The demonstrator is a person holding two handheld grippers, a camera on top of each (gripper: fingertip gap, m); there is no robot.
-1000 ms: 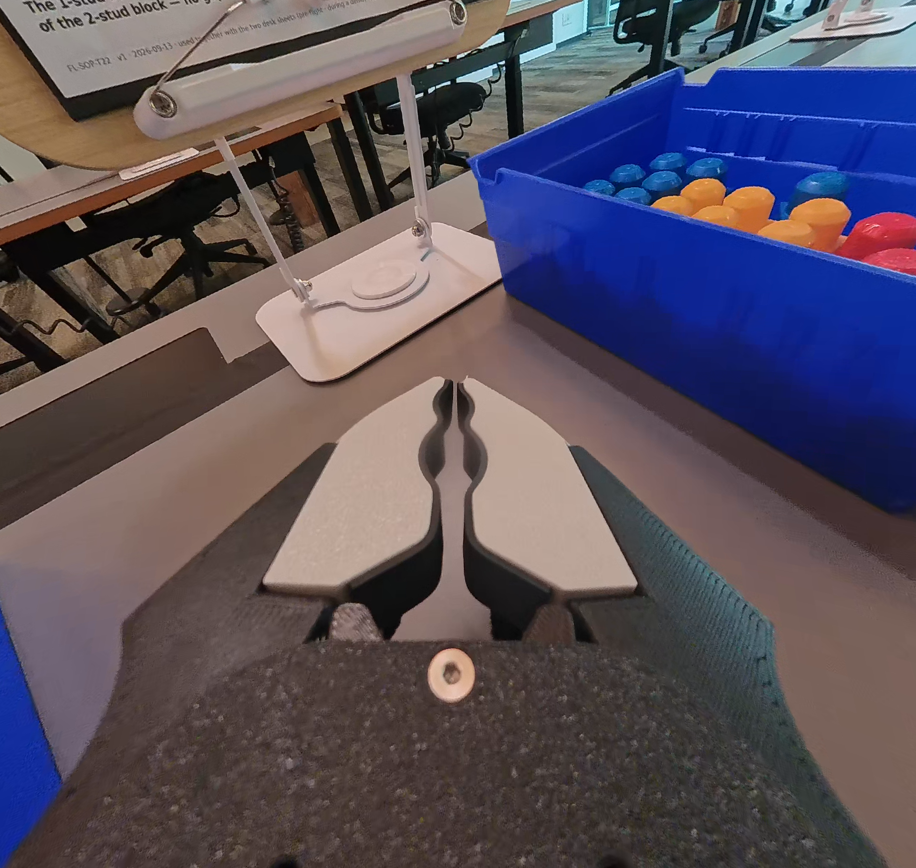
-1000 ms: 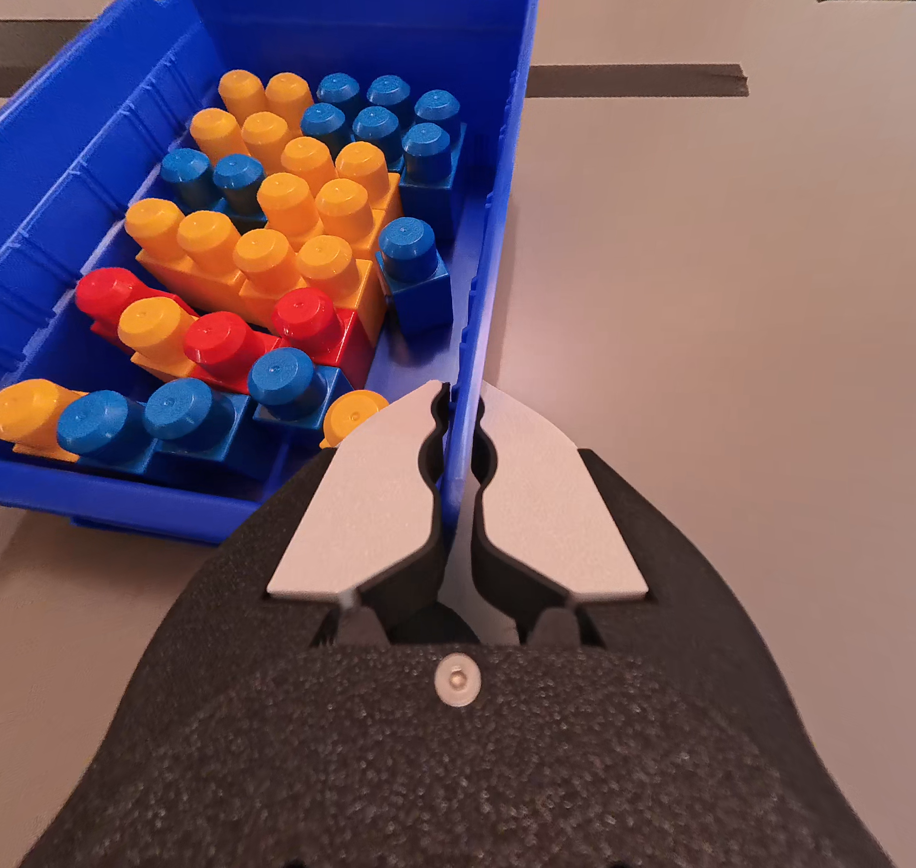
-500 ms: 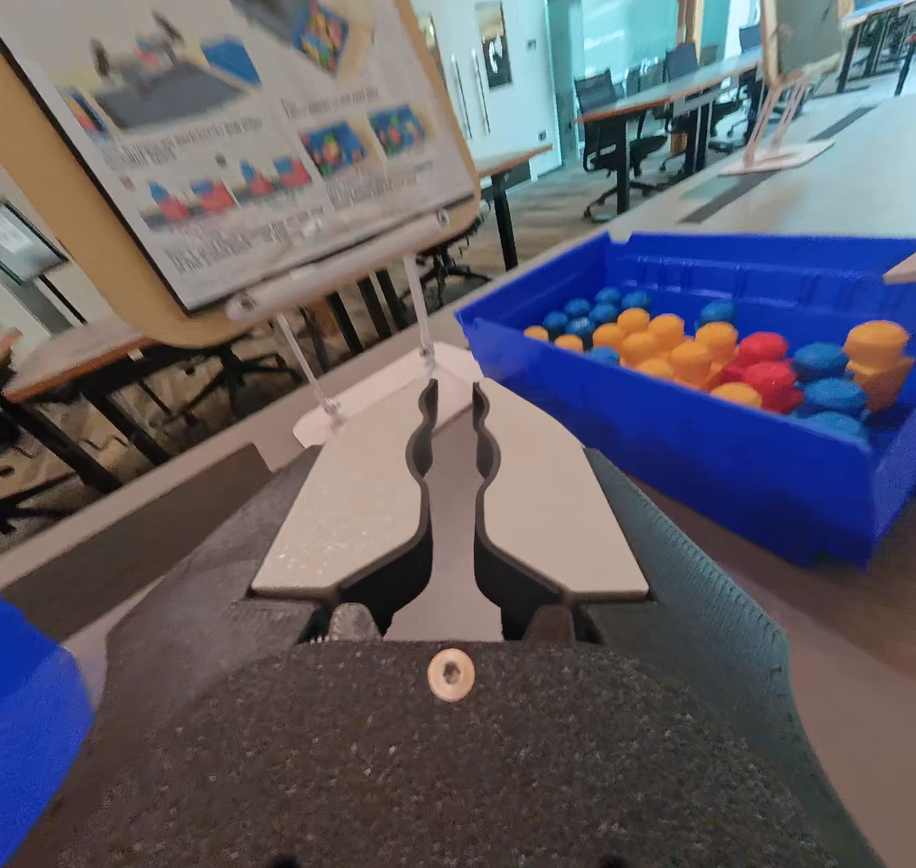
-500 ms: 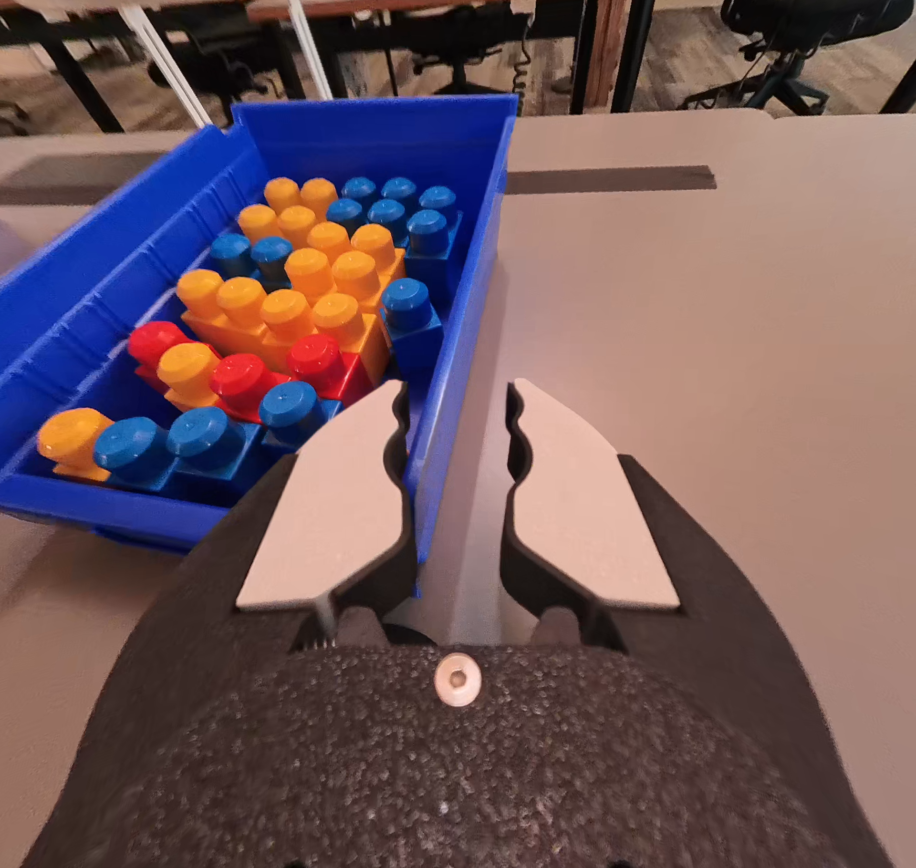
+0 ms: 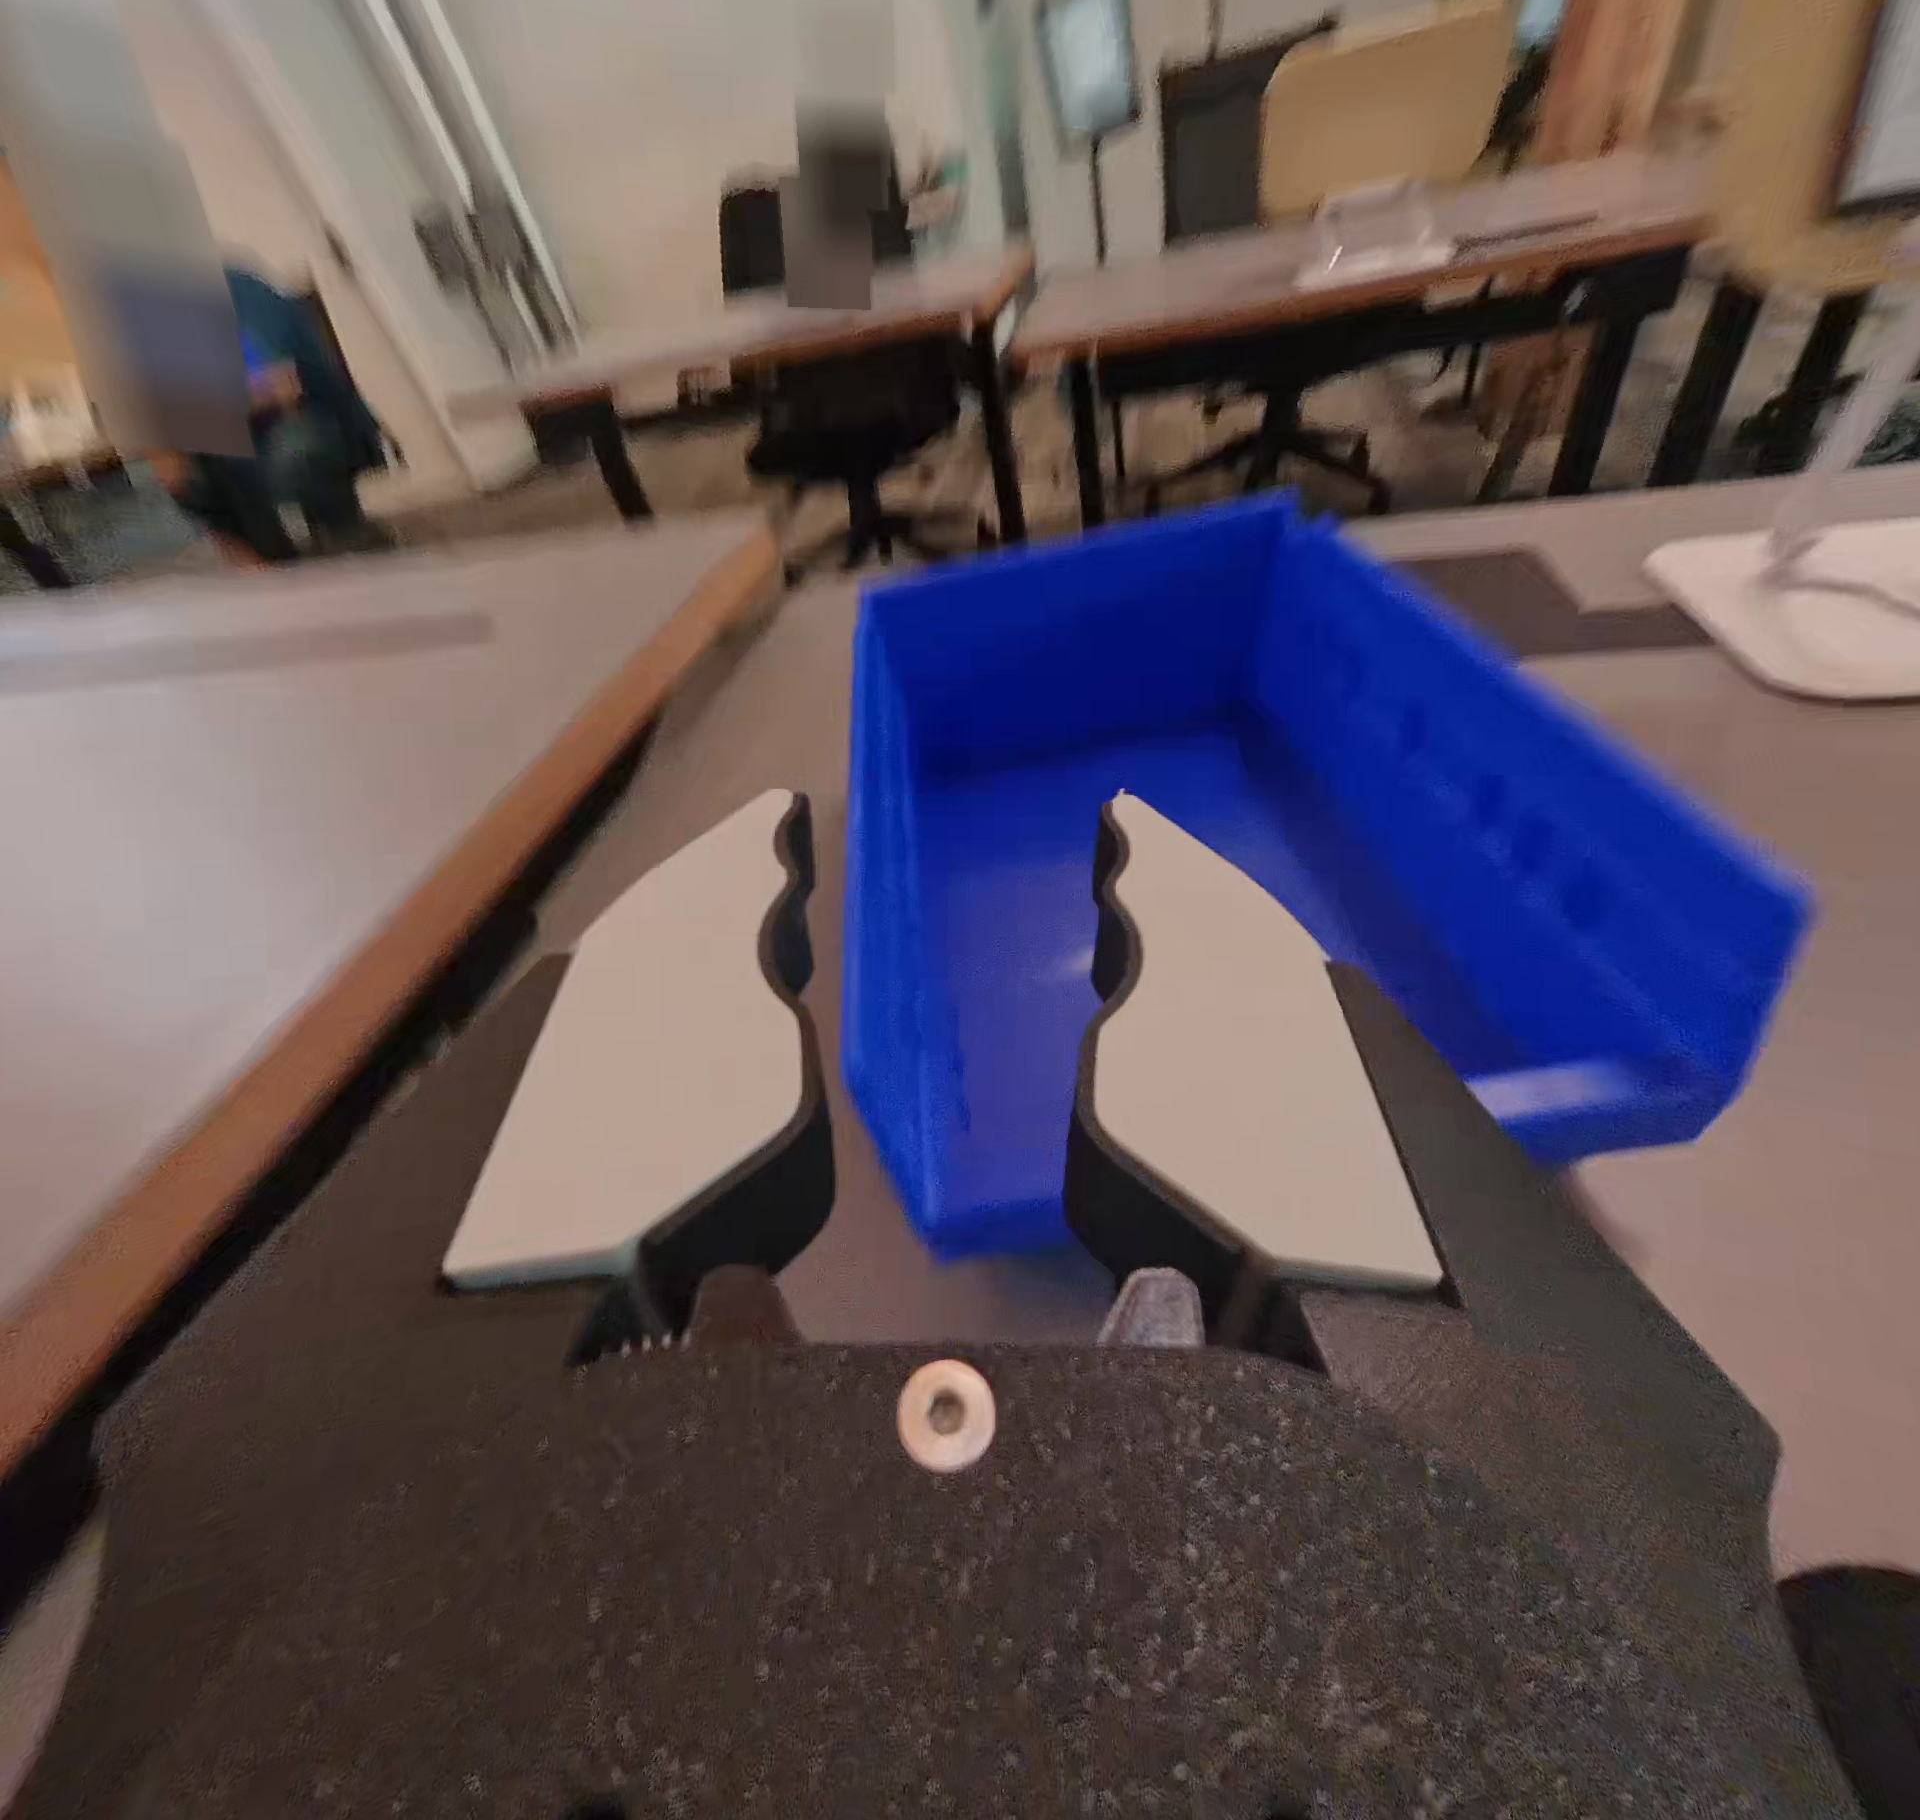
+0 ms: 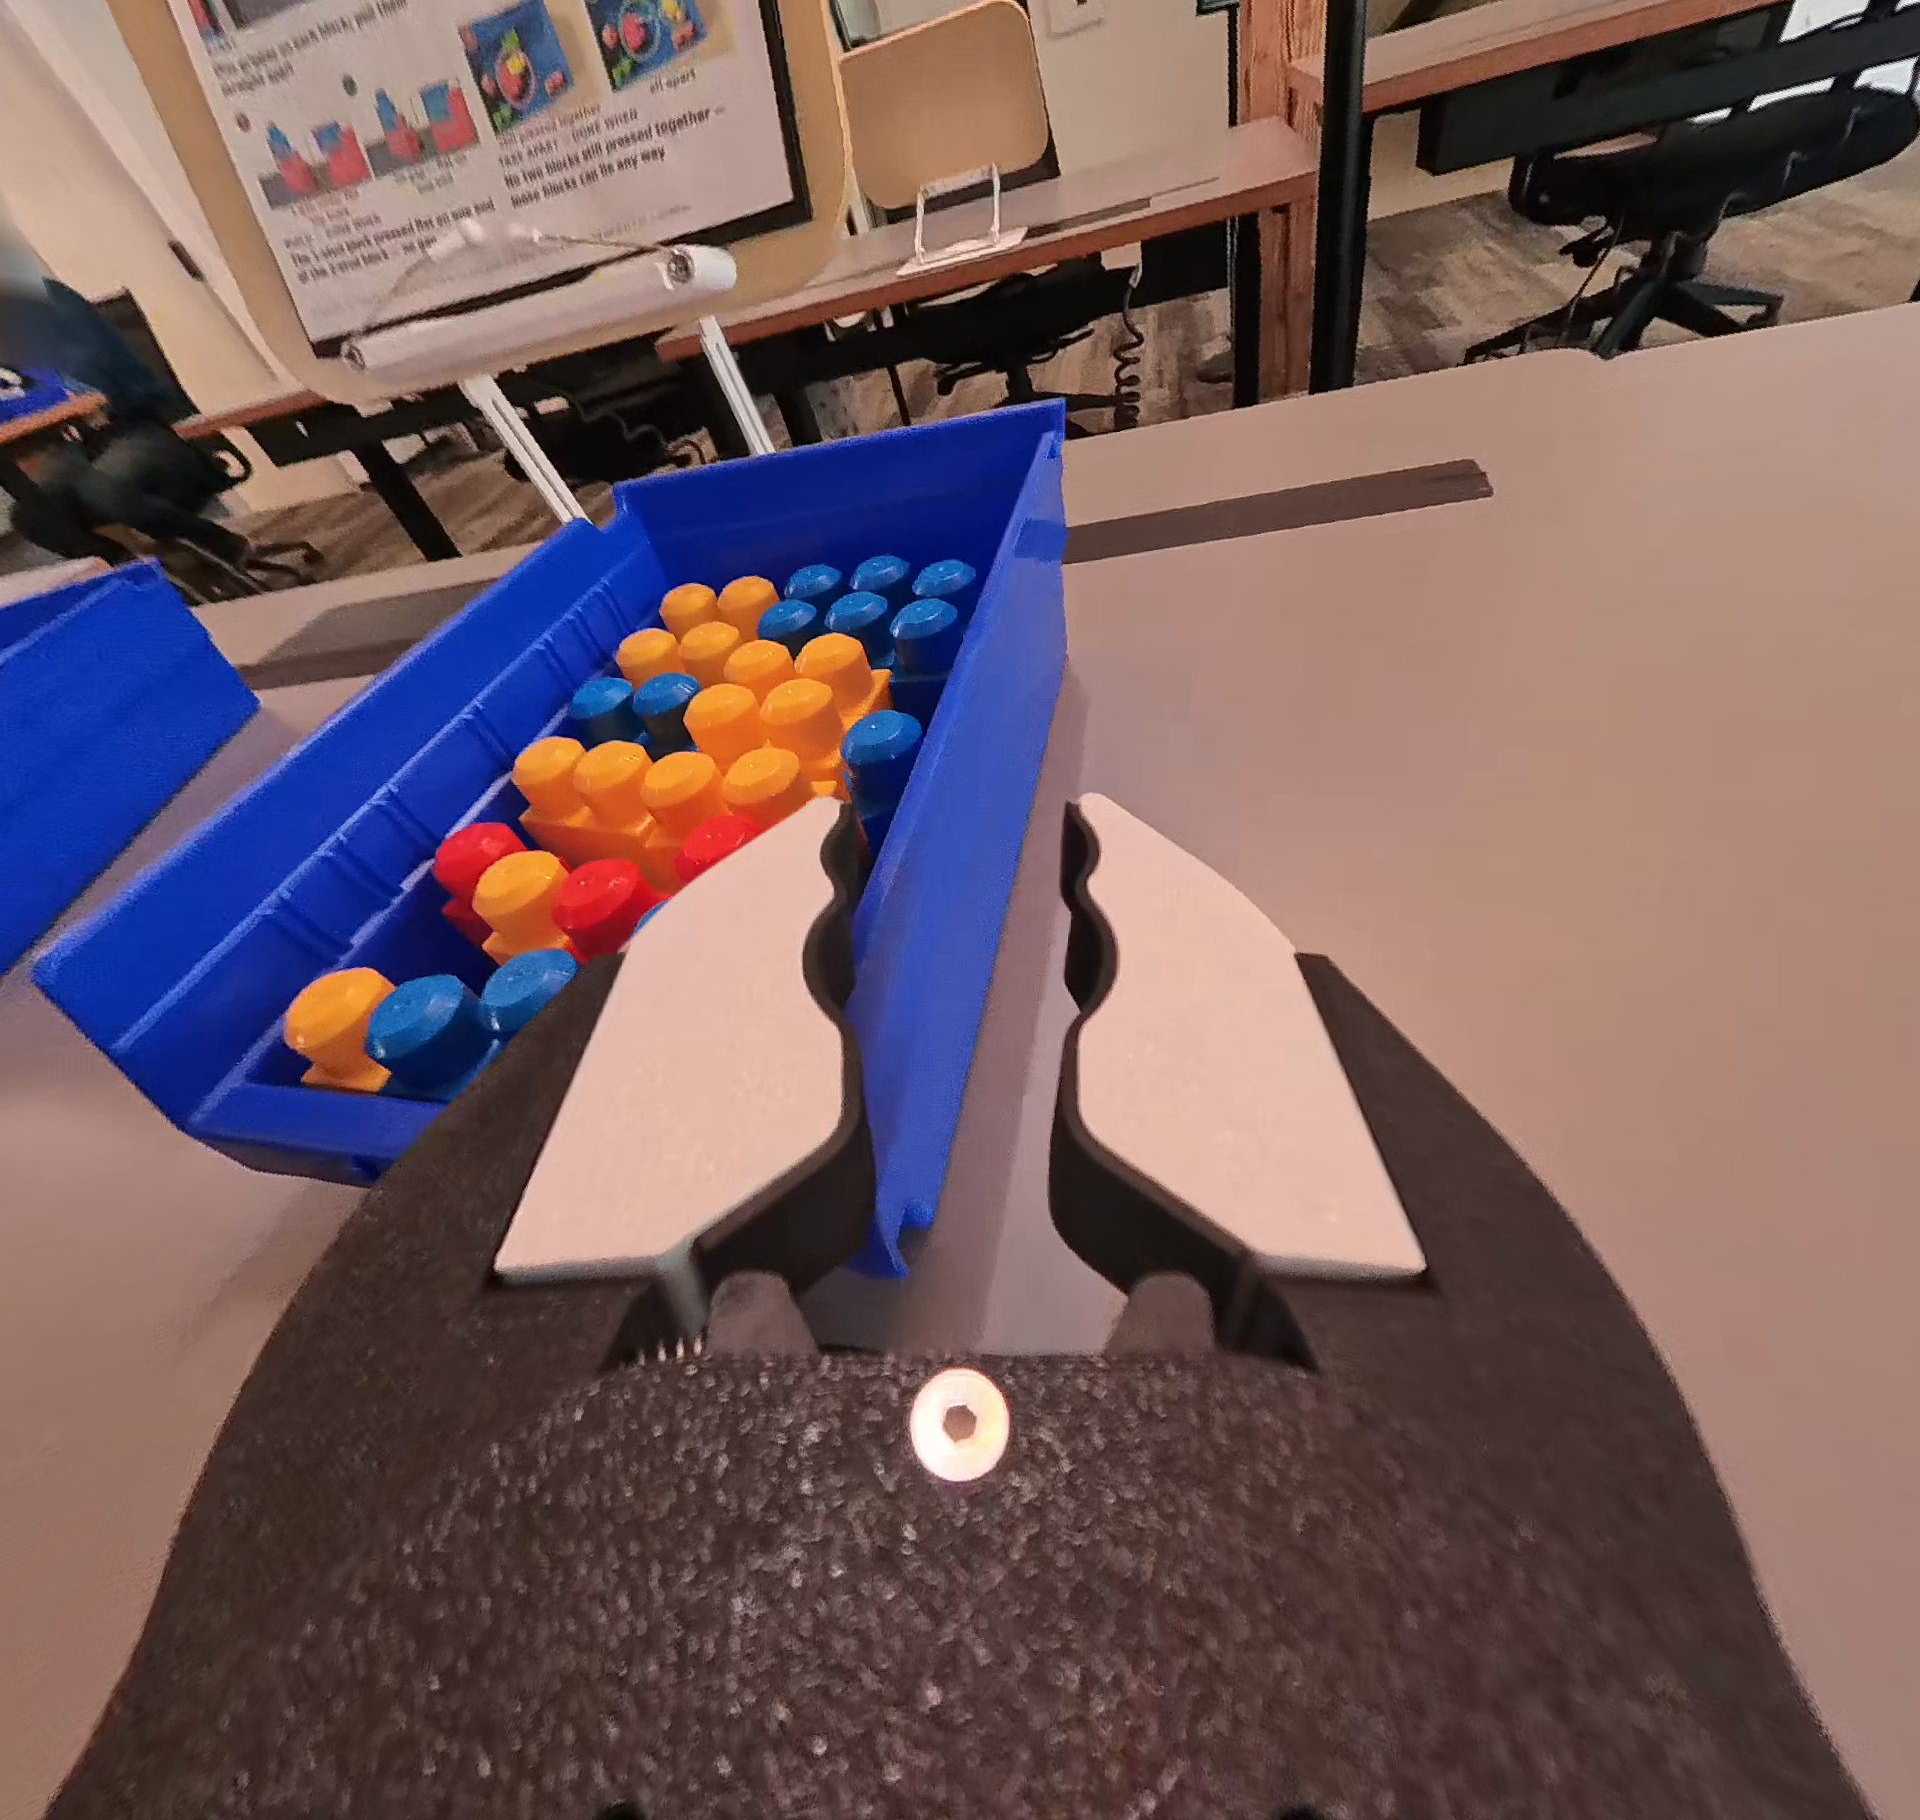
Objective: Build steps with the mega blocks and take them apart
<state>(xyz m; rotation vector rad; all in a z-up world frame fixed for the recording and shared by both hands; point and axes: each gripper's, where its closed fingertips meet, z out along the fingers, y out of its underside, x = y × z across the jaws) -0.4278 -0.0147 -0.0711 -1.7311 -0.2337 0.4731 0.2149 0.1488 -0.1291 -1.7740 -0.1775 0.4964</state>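
Nothing built yet: mega blocks (image 6: 717, 731) all loose in the full bin (image 6: 966, 939). Right gripper (image 6: 956, 825) gapes empty astride its bench-side wall; left gripper (image 5: 951, 814) wide over the empty bin (image 5: 1455, 814).

Even, soft indoor light in both views, no harsh shadows. Left wrist view: heavy motion blur; the empty blue plastic bin (image 5: 1351, 835) has smeared edges, and the background desks and chairs are streaked, while the near black gripper body stays sharp. Right wrist view is much crisper; the orange, blue and red plastic blocks (image 6: 727, 731) are well defined, with small glints on the studs. A soft shadow falls right of the filled blue bin (image 6: 966, 835). Wide-angle bending shows at frame edges.
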